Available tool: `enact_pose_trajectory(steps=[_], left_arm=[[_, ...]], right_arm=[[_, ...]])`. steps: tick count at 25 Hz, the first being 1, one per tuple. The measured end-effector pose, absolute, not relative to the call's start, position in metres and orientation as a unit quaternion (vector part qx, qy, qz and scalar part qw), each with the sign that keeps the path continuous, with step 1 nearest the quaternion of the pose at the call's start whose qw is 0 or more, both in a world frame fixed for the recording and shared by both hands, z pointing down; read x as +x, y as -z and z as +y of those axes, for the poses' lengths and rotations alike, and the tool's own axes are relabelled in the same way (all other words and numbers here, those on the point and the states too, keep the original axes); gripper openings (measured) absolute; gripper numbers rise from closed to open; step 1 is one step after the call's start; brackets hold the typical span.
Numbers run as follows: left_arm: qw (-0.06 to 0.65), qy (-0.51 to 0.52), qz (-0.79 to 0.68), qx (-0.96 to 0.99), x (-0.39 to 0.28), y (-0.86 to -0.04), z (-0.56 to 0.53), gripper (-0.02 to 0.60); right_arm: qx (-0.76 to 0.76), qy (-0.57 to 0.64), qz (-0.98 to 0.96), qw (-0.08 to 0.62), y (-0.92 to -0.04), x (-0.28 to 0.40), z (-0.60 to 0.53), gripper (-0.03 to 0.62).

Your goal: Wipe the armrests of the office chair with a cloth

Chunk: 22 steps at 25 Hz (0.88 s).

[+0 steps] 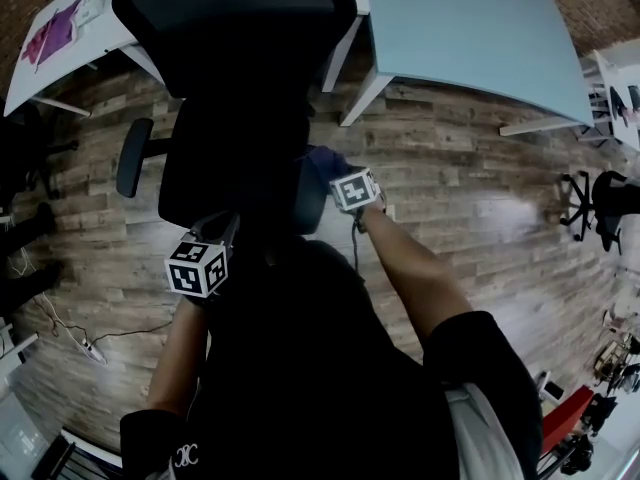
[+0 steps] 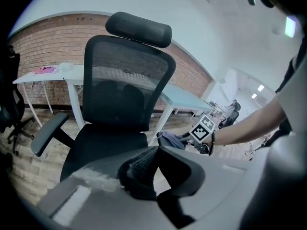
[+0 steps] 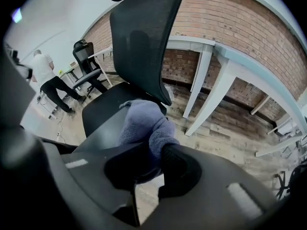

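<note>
The black office chair stands in front of me, its mesh back upright. In the head view its left armrest is bare, and the right armrest lies under a blue-purple cloth. My right gripper is shut on the cloth, which rests on the right armrest beside the seat. My left gripper hangs shut and empty in front of the seat, apart from the left armrest. From the left gripper view the cloth shows at the right gripper.
A pale blue tabletop on white legs stands behind the chair, with a white desk at the far left. Other chairs stand at the right. A cable lies on the wooden floor. A person stands far off.
</note>
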<state>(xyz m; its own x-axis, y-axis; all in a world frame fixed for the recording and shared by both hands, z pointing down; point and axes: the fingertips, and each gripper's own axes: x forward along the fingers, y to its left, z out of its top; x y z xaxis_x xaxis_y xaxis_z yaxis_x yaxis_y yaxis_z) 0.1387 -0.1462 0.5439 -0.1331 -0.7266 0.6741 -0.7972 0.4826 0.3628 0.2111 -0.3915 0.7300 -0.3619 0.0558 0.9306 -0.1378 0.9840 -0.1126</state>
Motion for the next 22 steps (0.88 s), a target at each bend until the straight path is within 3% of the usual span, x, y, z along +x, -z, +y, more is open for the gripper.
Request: enact_pose_trajectory(steps=[22], left_arm=[[0.429,-0.035,-0.735,0.524,0.154,-0.559,-0.162,0.006]], right_arm=[[-0.186,-0.109,-0.789,0.575,-0.699,0.292,-0.27,0.071]])
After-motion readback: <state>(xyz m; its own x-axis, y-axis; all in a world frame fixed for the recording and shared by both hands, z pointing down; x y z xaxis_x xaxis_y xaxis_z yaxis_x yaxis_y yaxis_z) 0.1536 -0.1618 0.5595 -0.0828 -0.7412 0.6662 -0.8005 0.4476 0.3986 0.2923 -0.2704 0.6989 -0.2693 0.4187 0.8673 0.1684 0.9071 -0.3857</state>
